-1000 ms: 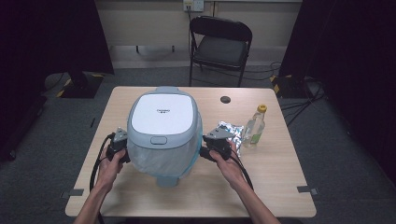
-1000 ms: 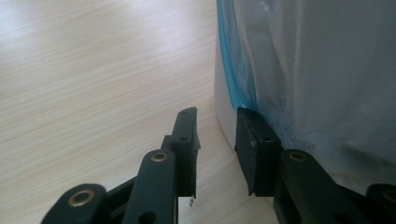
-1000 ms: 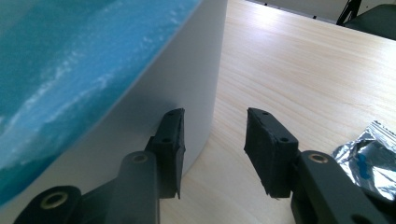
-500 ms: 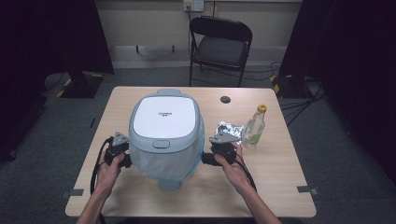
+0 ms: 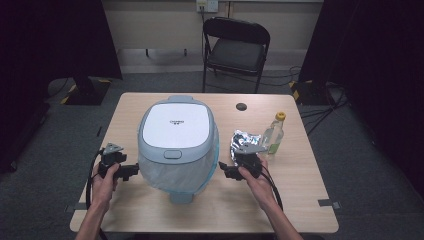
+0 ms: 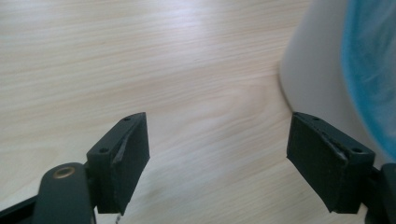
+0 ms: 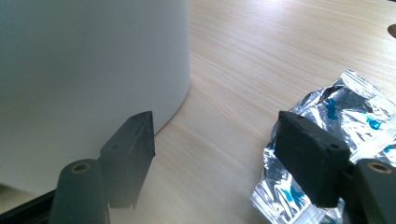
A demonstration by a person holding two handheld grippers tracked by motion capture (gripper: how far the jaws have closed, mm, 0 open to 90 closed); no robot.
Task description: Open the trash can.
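One bin (image 5: 177,145) upright — pedal toward person.

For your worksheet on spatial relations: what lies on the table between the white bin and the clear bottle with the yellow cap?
A crumpled silver foil wrapper lies between the bin and the bottle, as the high view shows.

On the table (image 5: 150,210) — one bin (image 5: 177,142), one foil packet (image 5: 243,141), one bottle (image 5: 275,134) — one chair (image 5: 234,50) behind.
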